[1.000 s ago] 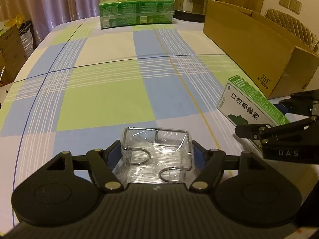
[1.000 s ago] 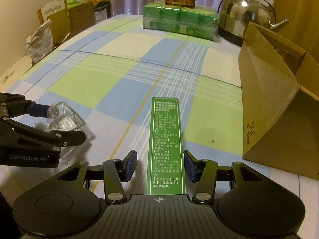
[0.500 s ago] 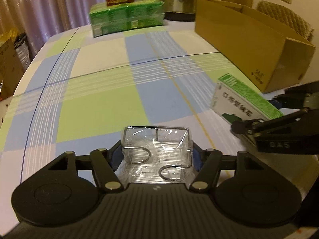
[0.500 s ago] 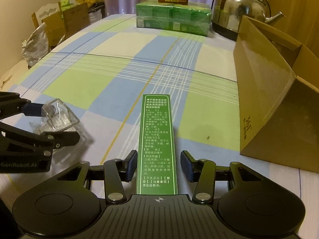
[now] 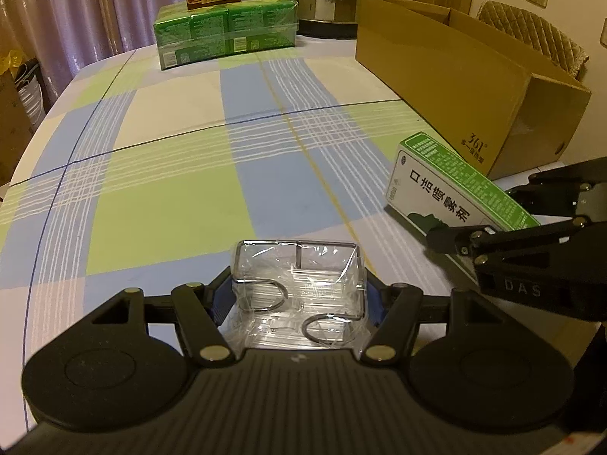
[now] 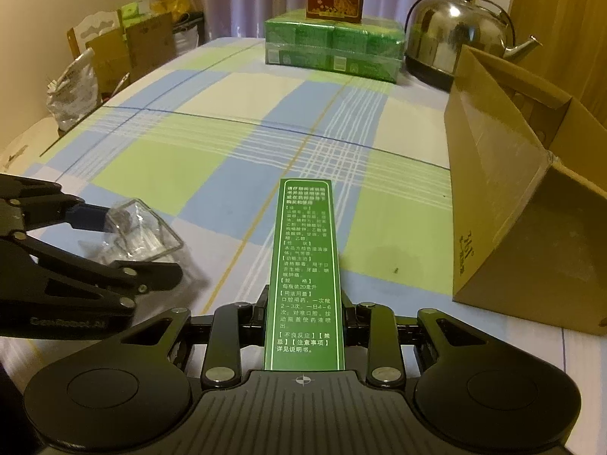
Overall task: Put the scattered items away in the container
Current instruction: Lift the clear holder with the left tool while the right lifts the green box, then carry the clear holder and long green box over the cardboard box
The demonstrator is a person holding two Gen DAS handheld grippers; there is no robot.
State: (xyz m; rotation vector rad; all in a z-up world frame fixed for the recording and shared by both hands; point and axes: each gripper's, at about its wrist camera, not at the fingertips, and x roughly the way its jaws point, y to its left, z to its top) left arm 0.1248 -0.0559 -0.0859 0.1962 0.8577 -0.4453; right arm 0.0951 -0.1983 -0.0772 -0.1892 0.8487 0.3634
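Right wrist view: the right claw has now clamped the long green medicine box; the left claw still grips the plastic-wrapped wire rack.

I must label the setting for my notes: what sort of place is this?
Probably a home dining room: a table with a checked tablecloth, a steel kettle at its far end, and curtains behind.
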